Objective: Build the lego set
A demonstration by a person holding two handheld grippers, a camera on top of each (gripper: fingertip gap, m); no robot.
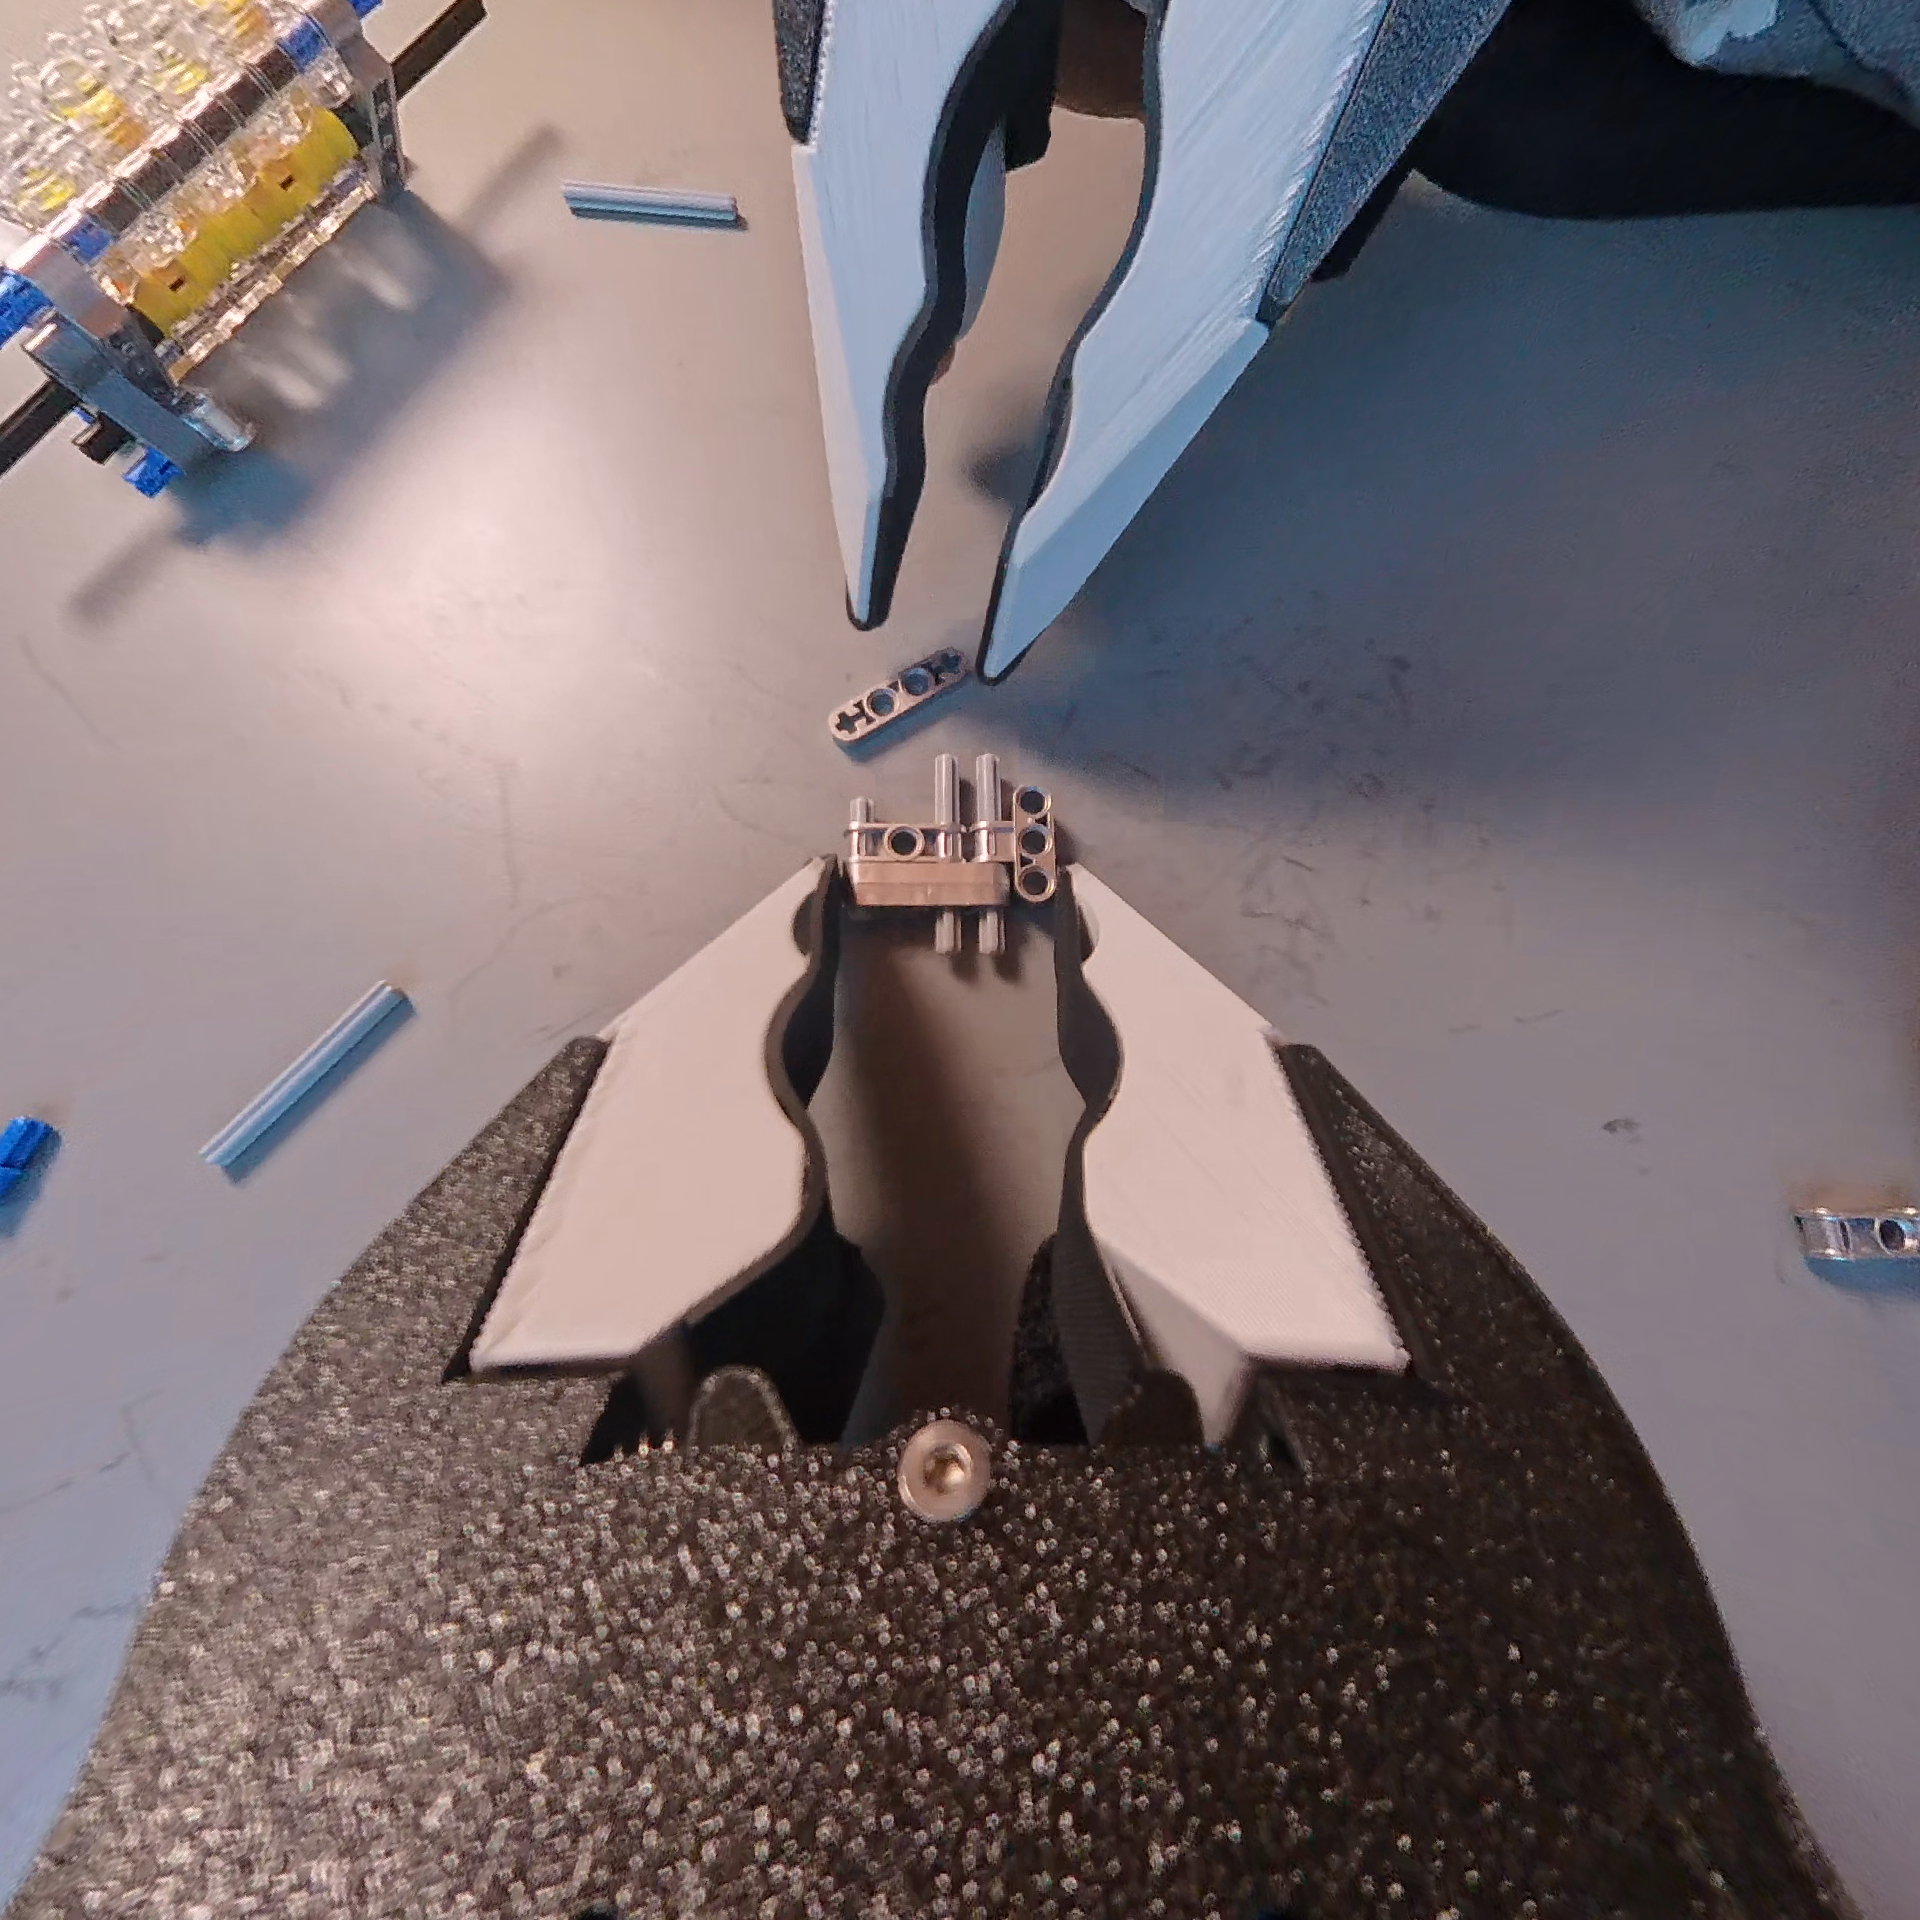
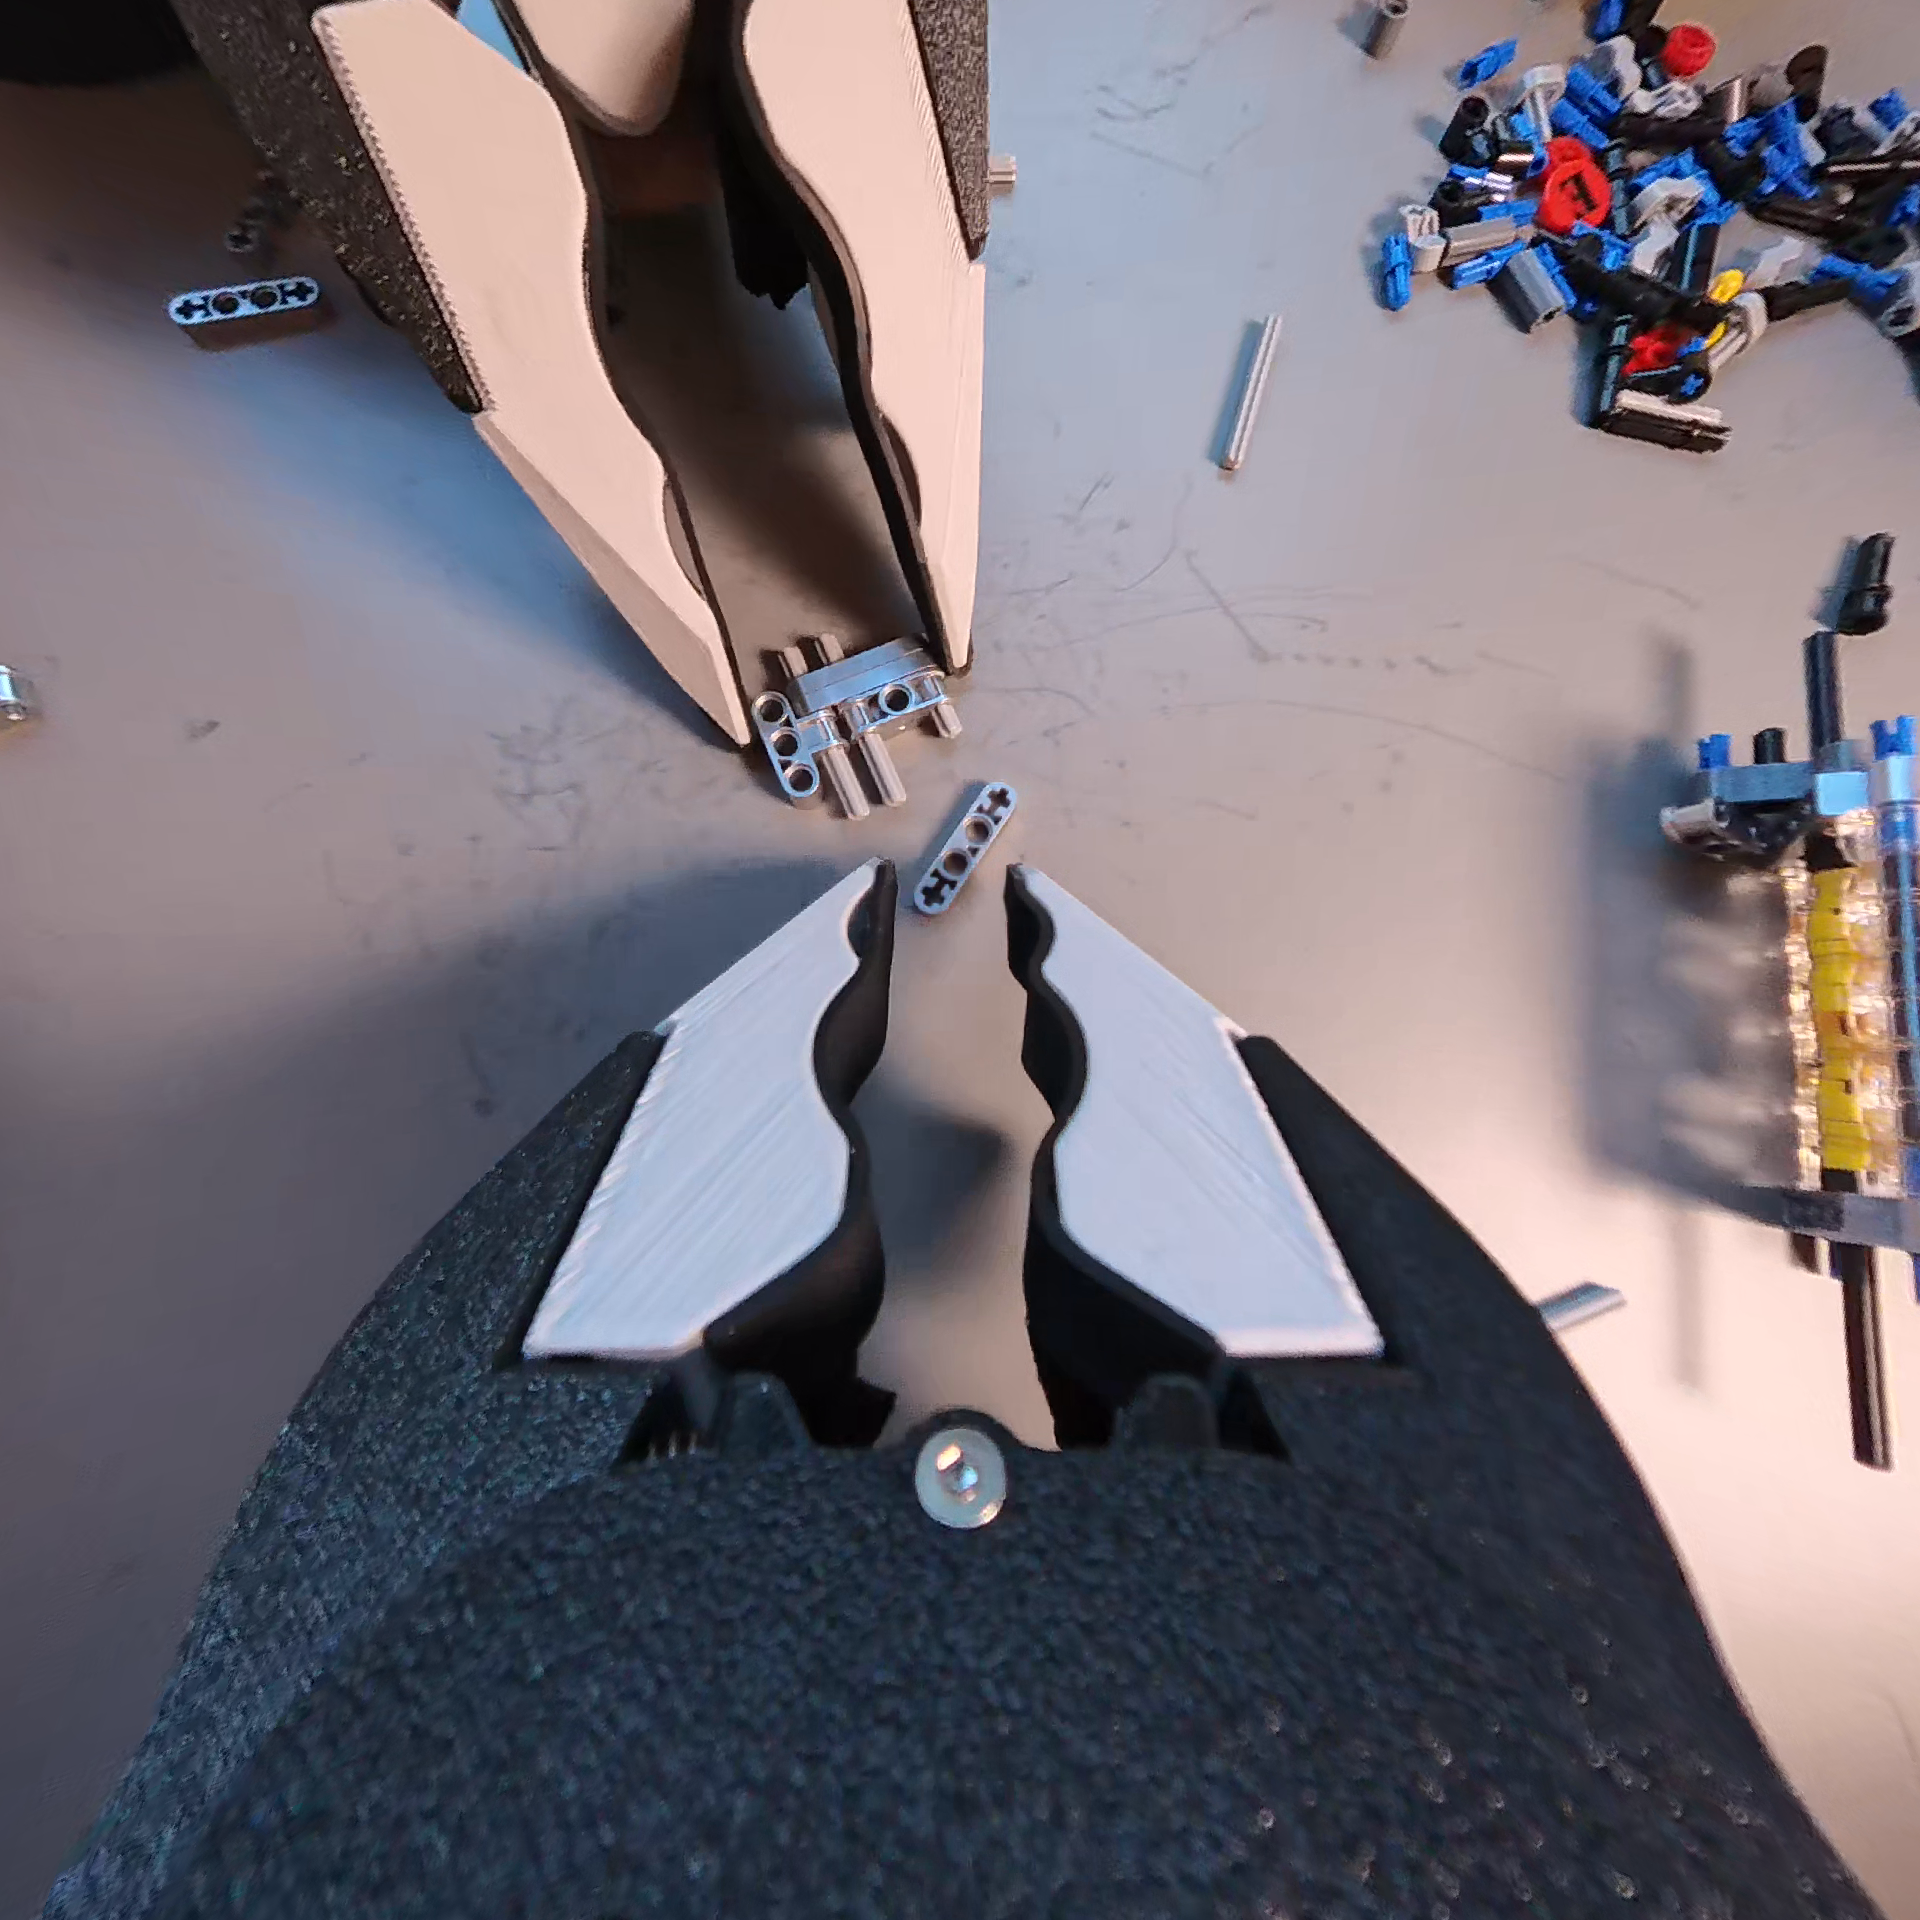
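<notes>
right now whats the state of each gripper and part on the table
left gripper: shut on the grey pin assembly, which rests on the table
right gripper: open, tips either side of the small flat beam's near end
small flat beam: lying flat, loose
transparent and yellow build: standing apart, untouched
mixed parts pile: loose heap
</notes>
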